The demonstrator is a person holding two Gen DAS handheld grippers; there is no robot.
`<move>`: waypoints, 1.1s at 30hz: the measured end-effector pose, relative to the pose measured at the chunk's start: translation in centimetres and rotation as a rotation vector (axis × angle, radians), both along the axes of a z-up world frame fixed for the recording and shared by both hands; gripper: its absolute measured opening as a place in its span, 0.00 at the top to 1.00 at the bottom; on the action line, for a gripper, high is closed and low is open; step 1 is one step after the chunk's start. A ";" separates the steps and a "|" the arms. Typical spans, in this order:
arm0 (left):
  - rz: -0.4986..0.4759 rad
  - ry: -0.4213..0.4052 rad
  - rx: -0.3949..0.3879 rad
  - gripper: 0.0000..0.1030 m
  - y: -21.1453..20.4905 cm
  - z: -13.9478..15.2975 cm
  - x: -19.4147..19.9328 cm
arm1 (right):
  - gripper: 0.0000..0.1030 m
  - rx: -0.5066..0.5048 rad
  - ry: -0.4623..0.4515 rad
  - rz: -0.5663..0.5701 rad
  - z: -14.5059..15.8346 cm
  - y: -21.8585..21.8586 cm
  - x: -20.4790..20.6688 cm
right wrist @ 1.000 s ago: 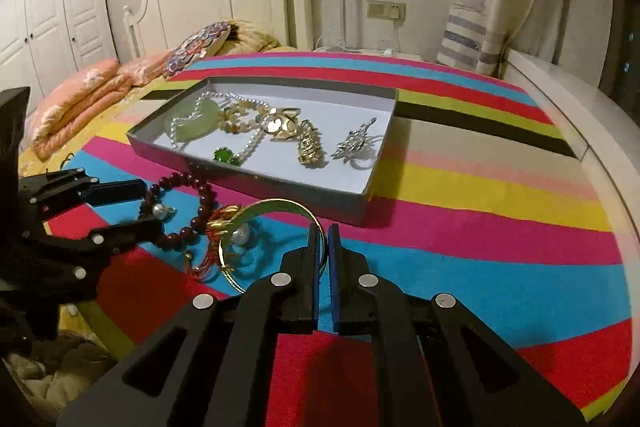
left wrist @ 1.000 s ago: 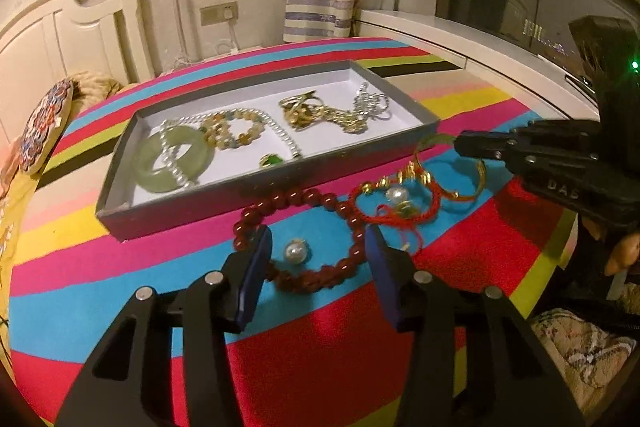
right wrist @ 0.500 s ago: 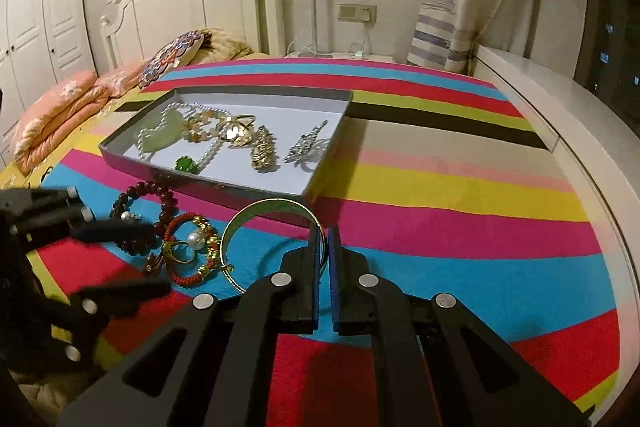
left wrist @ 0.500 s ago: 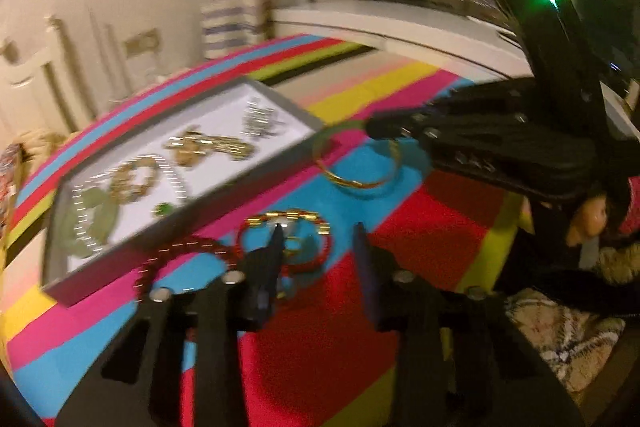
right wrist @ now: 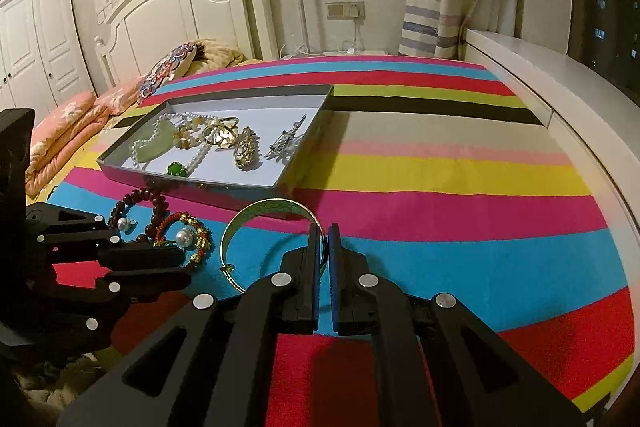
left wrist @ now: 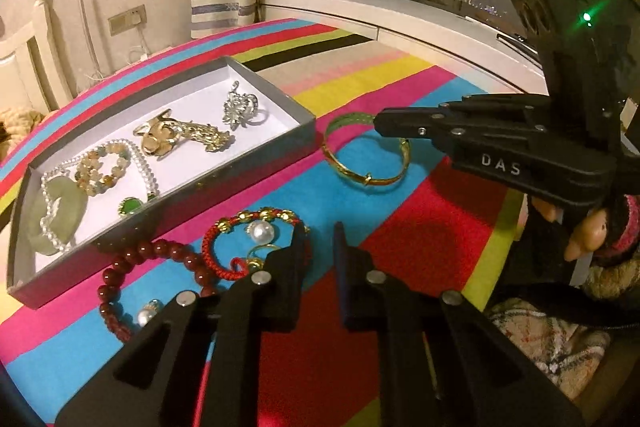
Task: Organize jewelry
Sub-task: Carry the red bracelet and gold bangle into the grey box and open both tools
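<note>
A grey tray [left wrist: 280, 143] [right wrist: 200, 183] on the striped bedcover holds a jade ring, pearl strand, gold pieces and a silver brooch. In front of it lie a dark red bead bracelet [left wrist: 160, 251] [right wrist: 154, 199] and a red cord bracelet with gold beads [left wrist: 224, 231] [right wrist: 192, 223] around a pearl [left wrist: 262, 231]. My left gripper [left wrist: 320, 239] [right wrist: 186, 267] is at the cord bracelet's right edge. Its jaws are closing to a narrow gap that shows only cloth; one finger covers the cord. My right gripper [right wrist: 325, 231] [left wrist: 380, 125] is shut on the rim of a gold bangle [right wrist: 272, 205] [left wrist: 360, 179].
A small pearl earring [left wrist: 145, 315] lies inside the bead bracelet. A person's hand [left wrist: 580, 227] holds the right gripper. A white ledge [right wrist: 560, 95] runs along the bed's right side. The headboard [right wrist: 180, 11] and pillows [right wrist: 68, 131] are at the far left.
My left gripper slid right from the bead bracelet to the cord bracelet and its jaws narrowed. The right gripper drew the bangle away from the pile, toward the tray's corner.
</note>
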State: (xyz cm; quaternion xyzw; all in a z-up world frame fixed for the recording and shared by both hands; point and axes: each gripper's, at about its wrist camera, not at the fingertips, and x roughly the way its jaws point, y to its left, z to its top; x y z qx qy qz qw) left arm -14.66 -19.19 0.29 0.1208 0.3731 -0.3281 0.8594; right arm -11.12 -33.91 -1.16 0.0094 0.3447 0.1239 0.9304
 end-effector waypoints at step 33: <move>0.120 -0.052 -0.142 0.96 6.4 7.5 1.0 | 0.95 0.014 -0.052 0.040 2.2 1.2 -1.1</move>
